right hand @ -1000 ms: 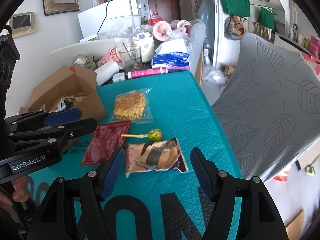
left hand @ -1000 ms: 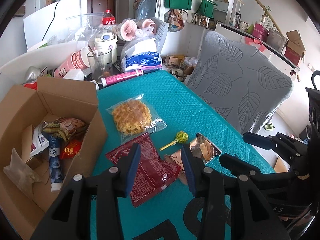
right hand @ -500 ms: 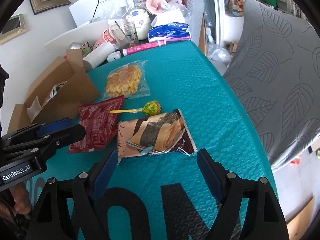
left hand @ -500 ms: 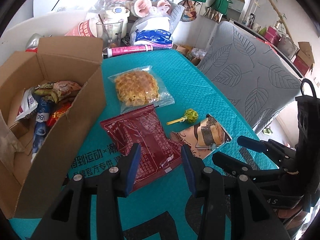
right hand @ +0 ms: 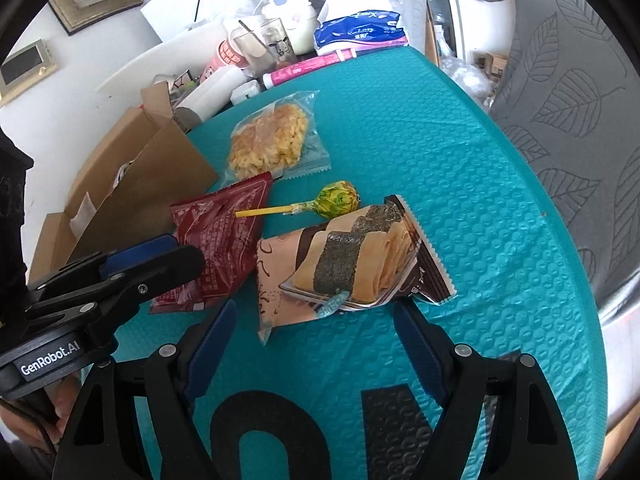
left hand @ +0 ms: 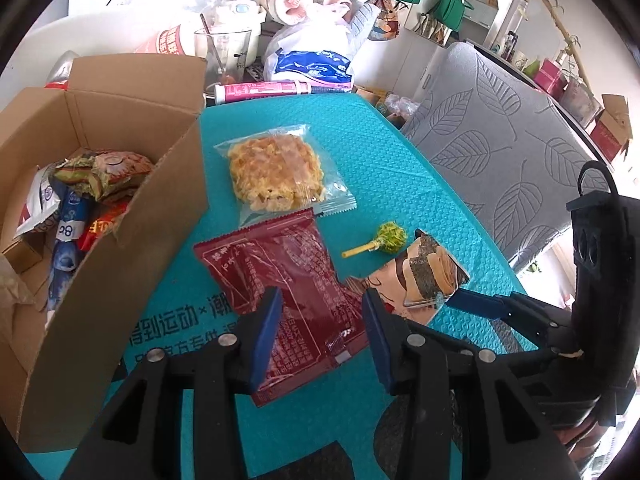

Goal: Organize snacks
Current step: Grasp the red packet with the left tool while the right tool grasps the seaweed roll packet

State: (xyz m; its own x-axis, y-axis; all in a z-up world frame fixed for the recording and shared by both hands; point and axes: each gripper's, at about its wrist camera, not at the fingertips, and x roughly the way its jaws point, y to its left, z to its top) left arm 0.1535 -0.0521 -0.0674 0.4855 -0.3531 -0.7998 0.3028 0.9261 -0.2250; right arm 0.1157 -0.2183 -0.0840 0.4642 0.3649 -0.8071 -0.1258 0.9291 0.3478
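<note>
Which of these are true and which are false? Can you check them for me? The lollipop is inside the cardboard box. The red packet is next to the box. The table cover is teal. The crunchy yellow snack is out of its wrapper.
1. The lollipop is inside the cardboard box. False: it lies on the table cover, between the red packet and the seaweed roll packet.
2. The red packet is next to the box. True: it lies flat on the cover just beside the box's wall.
3. The table cover is teal. True.
4. The crunchy yellow snack is out of its wrapper. False: it is sealed in a clear wrapper.
</note>
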